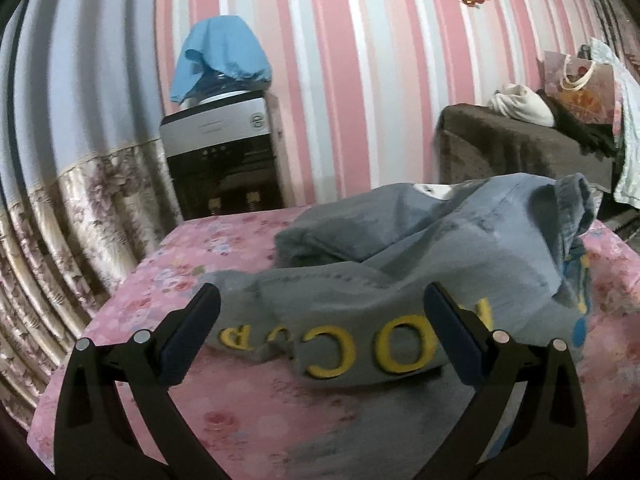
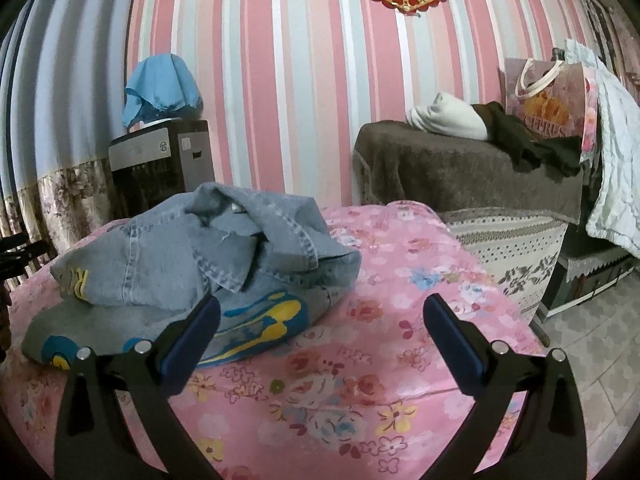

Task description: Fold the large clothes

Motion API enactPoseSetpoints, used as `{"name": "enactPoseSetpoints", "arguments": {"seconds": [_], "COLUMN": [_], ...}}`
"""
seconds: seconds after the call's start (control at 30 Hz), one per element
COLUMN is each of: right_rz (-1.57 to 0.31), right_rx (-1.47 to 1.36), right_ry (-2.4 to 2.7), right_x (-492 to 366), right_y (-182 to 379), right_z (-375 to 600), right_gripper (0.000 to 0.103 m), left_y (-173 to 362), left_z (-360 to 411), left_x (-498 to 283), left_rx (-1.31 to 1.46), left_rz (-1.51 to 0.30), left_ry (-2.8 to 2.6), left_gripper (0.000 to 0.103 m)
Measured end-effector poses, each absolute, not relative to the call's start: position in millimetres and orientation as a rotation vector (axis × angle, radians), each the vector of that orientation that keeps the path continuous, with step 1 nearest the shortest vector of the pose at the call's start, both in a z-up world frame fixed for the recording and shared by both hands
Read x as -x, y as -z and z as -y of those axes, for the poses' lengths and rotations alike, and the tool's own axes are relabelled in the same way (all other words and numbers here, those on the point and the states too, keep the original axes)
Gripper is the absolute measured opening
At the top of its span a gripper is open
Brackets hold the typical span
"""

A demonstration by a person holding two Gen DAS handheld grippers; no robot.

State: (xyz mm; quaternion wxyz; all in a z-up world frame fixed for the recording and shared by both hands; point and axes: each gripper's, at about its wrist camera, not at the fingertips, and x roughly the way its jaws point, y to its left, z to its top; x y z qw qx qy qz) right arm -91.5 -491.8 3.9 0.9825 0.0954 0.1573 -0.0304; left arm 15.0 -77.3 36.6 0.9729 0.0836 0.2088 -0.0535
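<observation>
Fingers (image 1: 188, 340) spread, both grippers; one denim jacket (image 2: 224, 240) crumpled, pink bedspread (image 2: 360, 380).

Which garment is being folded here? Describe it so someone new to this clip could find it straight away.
Start at the bed with the pink flowered sheet in front of the striped wall. The only garment on it is a crumpled light-blue denim jacket, heaped on the bed's left part in the right wrist view. Yellow letters and a blue-and-yellow print distinguish it from the plain white and dark clothes on the brown-covered furniture behind.
</observation>
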Motion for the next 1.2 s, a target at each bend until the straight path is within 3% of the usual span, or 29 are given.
{"name": "enactPoseSetpoints", "arguments": {"seconds": [0.23,0.5,1.0,1.2], "right_rz": [-0.312,-0.317,-0.39,-0.43], "right_rx": [-0.18,-0.208,-0.225,-0.231], "right_ry": [0.072,0.066,0.044,0.039], "right_x": [89,88,63,50], "right_y": [-11,-11,-2,2], "right_z": [495,500,495,489], "right_gripper": [0.101,0.101,0.101,0.101], "left_y": [-9,8,11,14], "left_z": [155,216,225,225], "left_x": [-35,-51,-30,-58], "left_rx": [-0.415,-0.657,-0.606,-0.63], "left_rz": [-0.556,-0.524,-0.539,-0.528], "left_ry": [0.252,0.266,0.484,0.376], "left_gripper": [0.1,0.1,0.1,0.1]}}
